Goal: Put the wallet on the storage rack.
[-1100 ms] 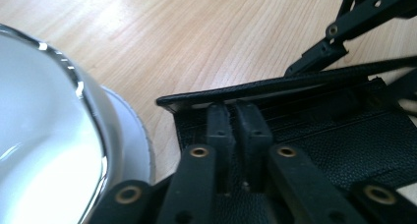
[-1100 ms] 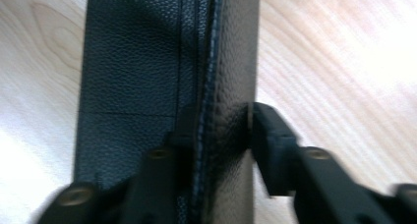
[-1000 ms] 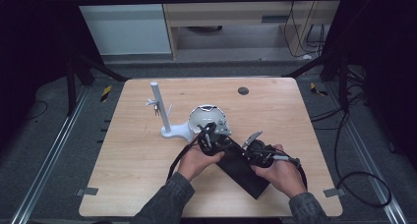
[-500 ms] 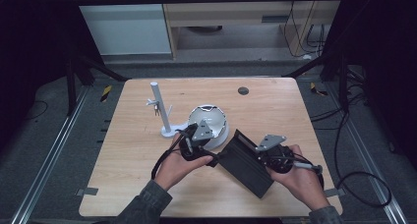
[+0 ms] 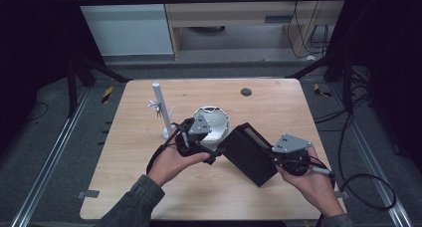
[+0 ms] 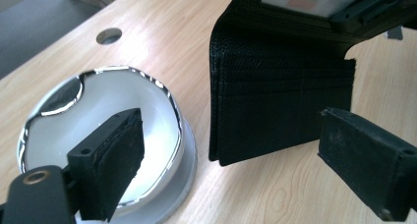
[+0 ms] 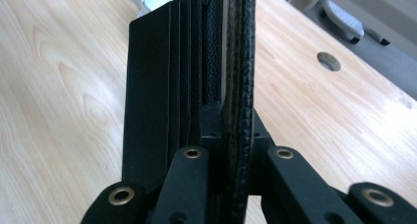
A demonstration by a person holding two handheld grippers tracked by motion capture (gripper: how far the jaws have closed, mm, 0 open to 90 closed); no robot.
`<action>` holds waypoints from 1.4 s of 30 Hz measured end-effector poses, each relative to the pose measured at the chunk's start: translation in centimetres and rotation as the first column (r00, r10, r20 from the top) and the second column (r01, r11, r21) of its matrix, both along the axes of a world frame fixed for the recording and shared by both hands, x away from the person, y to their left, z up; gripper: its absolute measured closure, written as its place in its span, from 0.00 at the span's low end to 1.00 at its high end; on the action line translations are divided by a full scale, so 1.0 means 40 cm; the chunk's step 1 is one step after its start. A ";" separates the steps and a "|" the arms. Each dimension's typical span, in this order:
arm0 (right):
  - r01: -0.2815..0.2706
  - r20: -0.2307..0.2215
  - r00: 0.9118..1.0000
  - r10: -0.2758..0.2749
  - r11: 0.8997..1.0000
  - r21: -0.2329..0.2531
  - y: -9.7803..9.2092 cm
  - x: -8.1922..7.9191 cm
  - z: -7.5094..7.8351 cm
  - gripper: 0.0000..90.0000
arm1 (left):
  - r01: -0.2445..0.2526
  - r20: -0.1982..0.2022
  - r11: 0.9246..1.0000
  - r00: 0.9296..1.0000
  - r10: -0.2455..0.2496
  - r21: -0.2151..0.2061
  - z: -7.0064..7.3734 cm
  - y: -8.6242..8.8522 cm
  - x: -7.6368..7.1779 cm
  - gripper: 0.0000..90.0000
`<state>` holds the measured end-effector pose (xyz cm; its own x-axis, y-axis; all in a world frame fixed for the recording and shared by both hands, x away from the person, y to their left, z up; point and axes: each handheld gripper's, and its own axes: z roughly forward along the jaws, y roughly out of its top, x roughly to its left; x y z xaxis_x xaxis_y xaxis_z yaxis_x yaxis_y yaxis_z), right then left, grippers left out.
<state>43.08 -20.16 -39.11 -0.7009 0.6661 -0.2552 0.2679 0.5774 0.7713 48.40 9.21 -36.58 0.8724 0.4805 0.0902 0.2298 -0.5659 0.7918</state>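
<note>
Seen from the high view, a pale wooden table [image 5: 124, 187] filled the middle of the scene, with dark floor around it; toward its left side stood a slim white upright post on a small round base [image 5: 160, 110]; just to the right of that post sat a round white dish with a shiny chrome rim [image 5: 215, 123]. The person's left hand [image 5: 171, 163] came in from the bottom edge, in a grey sleeve, and held the left gripper [image 5: 211, 155] low over the table, right beside the near edge of the dish; in the left gripper view its jaws stood wide apart and held nothing, one black pad in front of the dish and the other at the far right, with bare wood between them.

Just right of the dish, a black leather fold-over wallet [image 5: 249, 152] lay opened out near the middle of the table; in the left gripper view its lower flap, with stitched card slots, rested on the wood while its upper flap was lifted; a light-coloured card window showed on the lifted flap.

Farther right, the right hand [image 5: 313, 184] held the right gripper [image 5: 273, 160] at the wallet's right end; in the right gripper view its jaws were closed tightly on the edge of one grained leather flap.

A small round dark hole [image 5: 246, 92] sat in the tabletop near the far edge.
</note>
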 end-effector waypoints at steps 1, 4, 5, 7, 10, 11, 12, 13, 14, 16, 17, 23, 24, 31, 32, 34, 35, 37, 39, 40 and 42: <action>0.004 0.005 1.000 -0.004 1.000 0.009 -0.001 0.000 0.001 0.94 | 0.003 -0.006 1.000 1.000 -0.003 -0.009 0.003 0.000 0.003 0.11; 0.009 0.023 1.000 -0.010 0.999 0.035 -0.005 0.004 0.006 0.94 | 0.006 -0.014 1.000 1.000 -0.006 -0.013 0.007 -0.002 0.009 0.11; 0.010 0.021 1.000 -0.011 0.999 0.048 -0.004 0.006 0.008 0.94 | 0.009 -0.016 1.000 1.000 -0.009 -0.013 0.009 -0.006 0.012 0.11; 0.007 0.025 1.000 -0.008 0.999 0.049 -0.003 0.007 0.009 0.94 | 0.009 -0.014 1.000 1.000 -0.009 -0.011 0.011 -0.008 0.014 0.11; -0.004 0.032 0.999 0.003 0.999 0.052 0.000 0.009 0.012 0.94 | 0.020 -0.009 1.000 1.000 -0.020 -0.005 0.017 -0.015 0.015 0.11; -0.006 0.034 0.999 0.005 0.998 0.055 0.001 0.008 0.013 0.94 | 0.024 -0.007 1.000 1.000 -0.024 -0.003 0.019 -0.016 0.015 0.11; -0.008 0.038 0.999 0.006 0.998 0.056 0.001 0.007 0.015 0.94 | 0.028 -0.007 1.000 1.000 -0.028 -0.004 0.020 -0.017 0.015 0.11; -0.011 0.041 0.999 0.009 0.998 0.061 0.001 0.007 0.016 0.94 | 0.032 -0.005 0.999 0.999 -0.032 -0.003 0.022 -0.017 0.014 0.11; -0.013 0.044 0.999 0.010 0.998 0.064 0.000 0.006 0.017 0.94 | 0.038 -0.003 0.999 0.999 -0.038 -0.001 0.023 -0.018 0.013 0.11; -0.022 0.055 0.998 0.018 0.997 0.072 -0.001 0.004 0.021 0.94 | 0.046 0.000 0.999 0.999 -0.046 0.002 0.023 -0.018 0.012 0.10; -0.023 0.055 0.998 0.019 0.997 0.074 -0.001 0.003 0.022 0.94 | 0.050 0.000 0.999 0.999 -0.050 0.006 0.022 -0.018 0.012 0.10; -0.048 0.082 0.996 0.040 0.995 0.087 0.001 -0.004 0.038 0.94 | 0.062 0.002 0.998 0.998 -0.062 0.001 0.019 -0.020 0.018 0.10; -0.053 0.087 0.995 0.045 0.994 0.092 0.003 -0.005 0.041 0.94 | 0.066 0.001 0.998 0.998 -0.066 0.002 0.018 -0.020 0.019 0.10; -0.080 0.099 0.993 0.070 0.992 0.098 0.020 -0.005 0.044 0.94 | 0.080 -0.018 0.997 0.997 -0.080 0.003 0.007 -0.027 0.043 0.10; -0.084 0.102 0.992 0.074 0.992 0.099 0.022 -0.005 0.044 0.94 | 0.083 -0.027 0.997 0.996 -0.083 -0.001 0.005 -0.030 0.045 0.10; -0.085 0.102 0.992 0.075 0.991 0.101 0.025 -0.006 0.044 0.94 | 0.085 -0.026 0.996 0.996 -0.085 0.003 0.002 -0.033 0.051 0.10; -0.088 0.103 0.992 0.077 0.991 0.102 0.025 -0.006 0.044 0.94 | 0.084 -0.027 0.996 0.996 -0.084 0.002 0.002 -0.034 0.054 0.10; -0.091 0.105 0.991 0.080 0.990 0.105 0.026 -0.006 0.045 0.94 | 0.092 -0.036 0.996 0.995 -0.092 -0.008 0.000 -0.038 0.061 0.11; -0.096 0.109 0.991 0.084 0.989 0.111 0.025 -0.007 0.047 0.94 | 0.095 -0.043 0.995 0.994 -0.095 -0.010 -0.002 -0.041 0.068 0.12; -0.096 0.109 0.991 0.084 0.989 0.111 0.025 -0.007 0.047 0.94 | 0.098 -0.050 0.995 0.994 -0.099 -0.014 -0.005 -0.043 0.072 0.12; -0.099 0.116 0.990 0.086 0.989 0.114 0.024 -0.007 0.049 0.94 | 0.102 -0.065 0.995 0.993 -0.103 -0.019 -0.012 -0.046 0.082 0.13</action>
<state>42.79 -19.21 -37.16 -0.7329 0.6300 -0.2568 0.1274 0.4979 0.8578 51.67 7.38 -37.04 0.9208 0.3894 0.0237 0.2236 -0.5765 0.7859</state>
